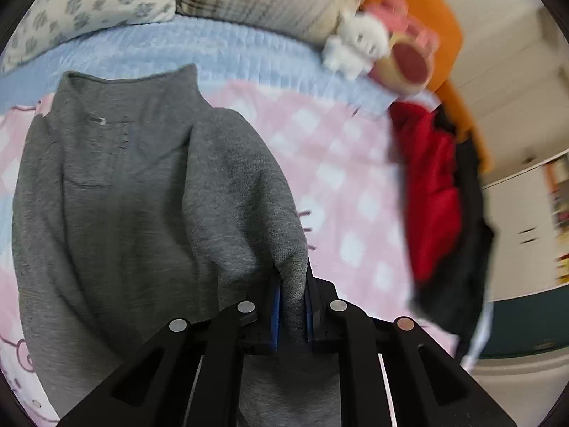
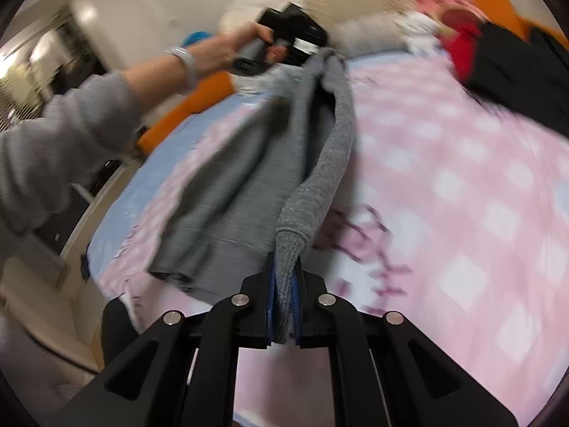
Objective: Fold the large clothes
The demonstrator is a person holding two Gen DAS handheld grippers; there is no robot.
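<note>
The grey sweater (image 1: 117, 185) is lying lengthwise on the pink checked blanket (image 1: 341, 192), its collar pointing toward the pillows (image 1: 106, 3) at the head of the bed and its hem toward the left wrist camera. Its long axis is running from collar to hem, straight away from the left gripper (image 1: 292, 306). A small tag is showing inside the collar, but it is too blurred to read. The knit is looking thick and fuzzy, mid-grey, with a short placket below the collar.

The left gripper is clamping a fold of the sweater between its blue-padded fingers (image 1: 274, 316). The right gripper (image 2: 283, 306) is pinching the ribbed cuff of a sleeve (image 2: 334, 135), and the sleeve is stretching away from it toward the left gripper, seen across the bed in the person's left hand (image 2: 249, 41).

A red and black jacket (image 1: 437, 199) is lying at the blanket's edge, probably bunched, though motion blur is softening it. A white plush toy (image 1: 355, 46) is sitting near the orange headboard (image 1: 419, 3).
</note>
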